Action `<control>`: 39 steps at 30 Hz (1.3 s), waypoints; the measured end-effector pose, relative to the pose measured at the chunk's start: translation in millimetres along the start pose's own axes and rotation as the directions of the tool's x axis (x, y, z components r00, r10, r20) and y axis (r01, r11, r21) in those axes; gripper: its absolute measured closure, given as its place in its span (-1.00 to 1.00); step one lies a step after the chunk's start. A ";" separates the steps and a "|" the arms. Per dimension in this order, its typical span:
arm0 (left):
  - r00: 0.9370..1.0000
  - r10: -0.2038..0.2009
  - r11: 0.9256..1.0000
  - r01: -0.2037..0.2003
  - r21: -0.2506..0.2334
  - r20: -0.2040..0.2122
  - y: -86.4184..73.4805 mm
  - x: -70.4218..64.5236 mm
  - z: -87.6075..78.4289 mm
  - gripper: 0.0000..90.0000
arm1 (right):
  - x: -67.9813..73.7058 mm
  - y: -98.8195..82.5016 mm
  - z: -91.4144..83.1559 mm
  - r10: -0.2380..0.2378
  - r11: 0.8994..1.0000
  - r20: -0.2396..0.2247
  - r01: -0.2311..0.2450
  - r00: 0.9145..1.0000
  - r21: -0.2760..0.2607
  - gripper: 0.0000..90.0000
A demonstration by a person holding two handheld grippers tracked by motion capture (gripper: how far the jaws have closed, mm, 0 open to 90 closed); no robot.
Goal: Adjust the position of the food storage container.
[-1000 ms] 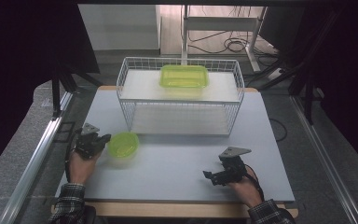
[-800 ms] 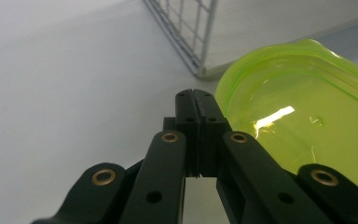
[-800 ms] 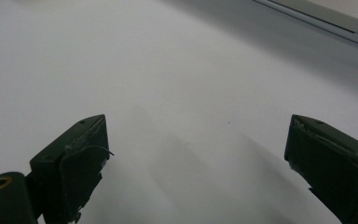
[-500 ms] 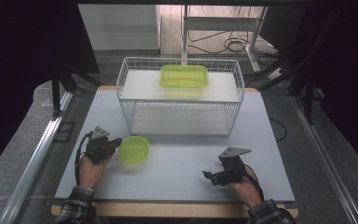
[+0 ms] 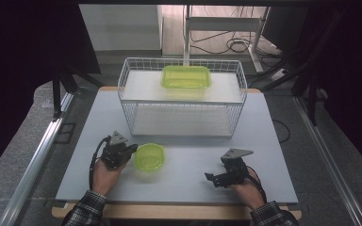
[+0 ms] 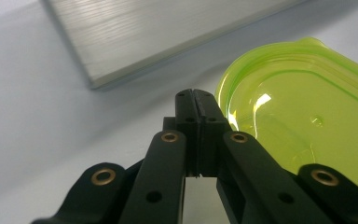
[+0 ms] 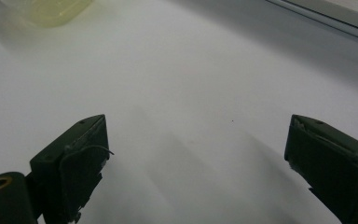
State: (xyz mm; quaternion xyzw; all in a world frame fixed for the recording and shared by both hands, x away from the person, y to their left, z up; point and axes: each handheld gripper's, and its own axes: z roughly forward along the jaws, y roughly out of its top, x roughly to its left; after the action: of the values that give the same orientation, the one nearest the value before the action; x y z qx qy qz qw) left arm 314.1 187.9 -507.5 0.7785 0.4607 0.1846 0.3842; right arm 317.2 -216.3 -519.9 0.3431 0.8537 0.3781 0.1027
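A small round green container point(image 5: 149, 157) point(image 6: 307, 116) stands on the white table, at the near left. My left gripper point(image 5: 133, 149) point(image 6: 193, 95) is shut, its jaws pressed flat together with nothing showing between them. Its tip lies against the container's left rim. My right gripper point(image 5: 209, 179) point(image 7: 196, 140) rests open low over the table at the near right, with bare tabletop between its jaws. It points left, and the green container point(image 7: 51, 9) shows blurred far off in the right gripper view.
A white wire basket point(image 5: 122, 89) stands across the back middle of the table point(image 5: 273, 136), with a larger rectangular green container point(image 5: 186, 76) on its upper shelf. The basket's base board point(image 6: 158, 32) point(image 7: 331, 14) lies just beyond both grippers.
My left gripper has slid to the right along the table, and the small green container has moved right with it. The right gripper has stayed where it was.
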 end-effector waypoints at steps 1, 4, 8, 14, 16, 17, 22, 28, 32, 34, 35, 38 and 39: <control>1.000 0.000 1.000 0.000 0.000 -0.004 -0.5 -0.4 -0.8 0.99 | -0.1 0.0 -0.2 0.000 1.000 0.000 0.000 1.000 -0.001 -0.86; 1.000 0.001 1.000 -0.001 -0.001 -0.025 -3.1 0.6 -4.1 0.97 | -0.5 -0.1 -0.7 0.002 1.000 0.001 -0.002 1.000 -0.002 -0.86; 1.000 -0.002 0.999 0.003 0.041 -0.019 -14.4 5.0 -7.0 0.97 | -1.2 -0.3 -1.1 0.003 1.000 0.001 -0.003 1.000 -0.003 -0.86; 0.999 0.000 0.993 -0.006 0.120 0.045 -25.4 -2.9 -1.3 0.97 | 0.0 -0.5 -0.6 -0.001 1.000 -0.001 0.001 1.000 0.000 -0.86; 0.998 0.009 0.991 -0.018 0.134 0.067 -25.7 -8.1 1.5 0.98 | -0.1 -0.5 -0.5 -0.001 1.000 -0.001 0.001 1.000 0.000 -0.86; 0.996 0.018 0.989 -0.030 0.142 0.087 -25.3 -13.3 4.3 0.98 | 0.0 -0.5 -0.4 -0.002 1.000 -0.002 0.002 1.000 0.000 -0.86; 0.994 0.027 0.989 -0.042 0.140 0.110 -22.4 -22.0 9.0 0.98 | 0.4 -0.5 0.1 -0.005 1.000 0.000 0.005 1.000 0.003 -0.86; 0.986 0.070 0.985 -0.093 0.147 0.152 -15.9 -38.1 18.8 0.98 | 1.0 -0.6 1.9 -0.012 1.000 -0.004 0.012 1.000 0.006 -0.86; 0.981 0.087 0.984 -0.112 0.141 0.174 -11.6 -48.0 24.1 0.97 | 1.0 -0.6 2.3 -0.010 1.000 -0.005 0.010 1.000 0.007 -0.86; 0.979 0.089 0.984 -0.115 0.138 0.181 -10.8 -50.3 25.7 0.97 | 1.1 -0.6 2.4 -0.008 1.000 -0.006 0.008 1.000 0.008 -0.86; 0.977 0.088 0.984 -0.115 0.135 0.192 -9.1 -54.7 29.0 0.97 | 1.1 -0.6 2.7 -0.009 1.000 -0.006 0.009 1.000 0.008 -0.86; 0.975 0.095 0.984 -0.123 0.129 0.202 -7.0 -59.3 32.4 0.97 | 1.1 -0.3 3.1 -0.012 1.000 -0.008 0.012 1.000 0.007 -0.86; 0.972 0.110 0.983 -0.138 0.124 0.208 -5.1 -63.7 35.3 0.97 | 1.1 -0.3 3.2 -0.014 1.000 -0.008 0.014 1.000 0.007 -0.86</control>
State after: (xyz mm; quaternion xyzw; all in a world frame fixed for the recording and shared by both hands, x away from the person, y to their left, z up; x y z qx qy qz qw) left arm 301.5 119.5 -529.7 0.8449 0.3819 0.0970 0.3618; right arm 317.6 -213.8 -522.2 0.3361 0.8577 0.3759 0.1008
